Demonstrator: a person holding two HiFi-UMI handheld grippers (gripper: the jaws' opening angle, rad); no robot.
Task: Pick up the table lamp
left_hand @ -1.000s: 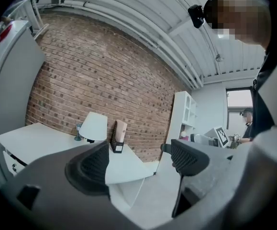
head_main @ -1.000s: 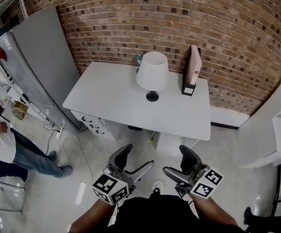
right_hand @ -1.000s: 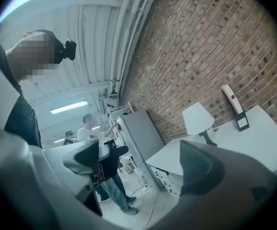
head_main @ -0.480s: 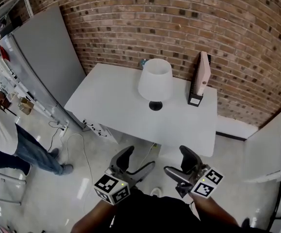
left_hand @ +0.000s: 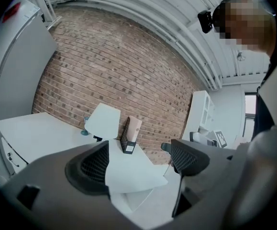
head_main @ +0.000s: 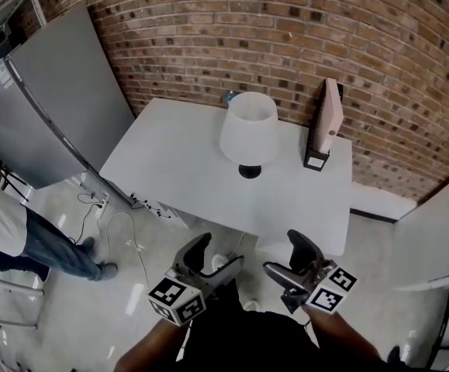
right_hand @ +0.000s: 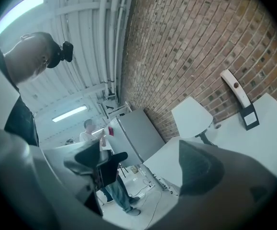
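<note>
The table lamp point(head_main: 248, 129) has a white shade and a black round base, and stands upright near the back of the white table point(head_main: 177, 169). Both grippers hover over the floor in front of the table's near edge, well short of the lamp. My left gripper point(head_main: 213, 259) is open with nothing between its jaws. My right gripper point(head_main: 288, 260) is open and empty too. The left gripper view shows the lamp point(left_hand: 103, 120) ahead between the spread jaws of the left gripper point(left_hand: 140, 159). In the right gripper view the lamp point(right_hand: 192, 116) lies above the right gripper point(right_hand: 150, 164).
A pink and black file holder point(head_main: 323, 126) stands right of the lamp against the brick wall point(head_main: 286, 29). A small blue object point(head_main: 228, 97) sits behind the lamp. A grey cabinet point(head_main: 61, 99) flanks the table's left. A person point(head_main: 11, 235) stands at far left; cables point(head_main: 131, 231) lie on the floor.
Both grippers have moved closer to the table and stay open. The table and lamp look a little nearer. The person at the left has shifted towards the frame's edge.
</note>
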